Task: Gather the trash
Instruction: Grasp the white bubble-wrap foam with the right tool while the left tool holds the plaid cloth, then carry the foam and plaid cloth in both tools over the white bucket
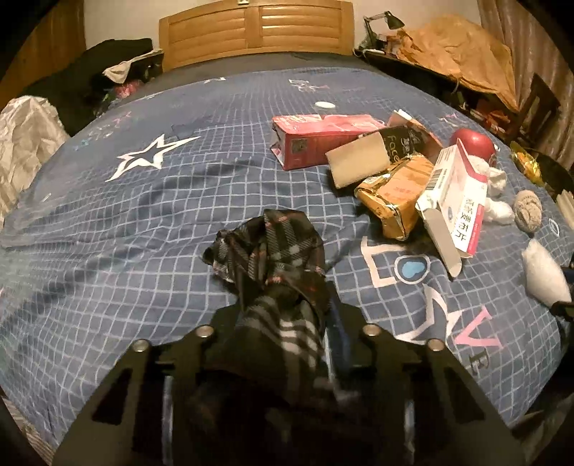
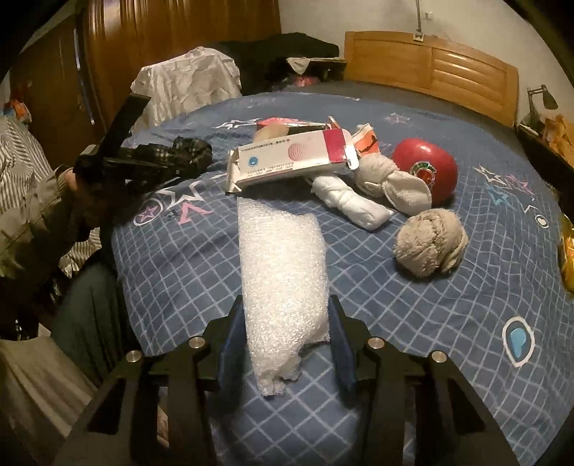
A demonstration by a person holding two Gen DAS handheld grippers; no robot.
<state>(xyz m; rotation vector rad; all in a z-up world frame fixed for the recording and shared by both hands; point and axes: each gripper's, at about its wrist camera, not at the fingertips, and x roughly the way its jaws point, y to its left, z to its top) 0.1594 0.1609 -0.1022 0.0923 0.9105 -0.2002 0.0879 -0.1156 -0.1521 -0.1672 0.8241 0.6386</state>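
A: Trash lies heaped at the right of the left wrist frame on a blue grid-patterned bedspread [image 1: 125, 200]: a red carton [image 1: 308, 139] on its side, a black box [image 1: 369, 150] leaning on it, a crumpled yellow packet [image 1: 394, 193] just below, and a white medicine box [image 1: 455, 190] with its flap open resting against the packet.

B: And the left gripper [image 1: 283, 304]?

A: Its jaws are pinched on a dark plaid cloth [image 1: 272, 247], which bunches up at lower centre of the frame, above the bedspread. The right wrist view shows the same cloth [image 2: 186, 152] at middle left, clamped in that tool.

B: The right one?

A: The right gripper [image 2: 287, 344] stands spread, its blue pads [image 2: 231, 340] on either side of a strip of white bubble wrap [image 2: 283, 272] that lies flat on the bedspread, running up the centre of the frame. Whether the pads touch the wrap cannot be told.

B: What lies beyond it?

A: A long white carton [image 2: 290, 159], then knotted white cloths [image 2: 376, 193] touching a red ball [image 2: 427, 168] at upper right. A beige balled-up cloth [image 2: 430, 243] sits apart at right.

B: The setting?

A: A wooden headboard [image 1: 256, 32] fills the top of the left wrist frame, and a small white cap [image 1: 324, 104] sits on the bedspread just above the red carton.
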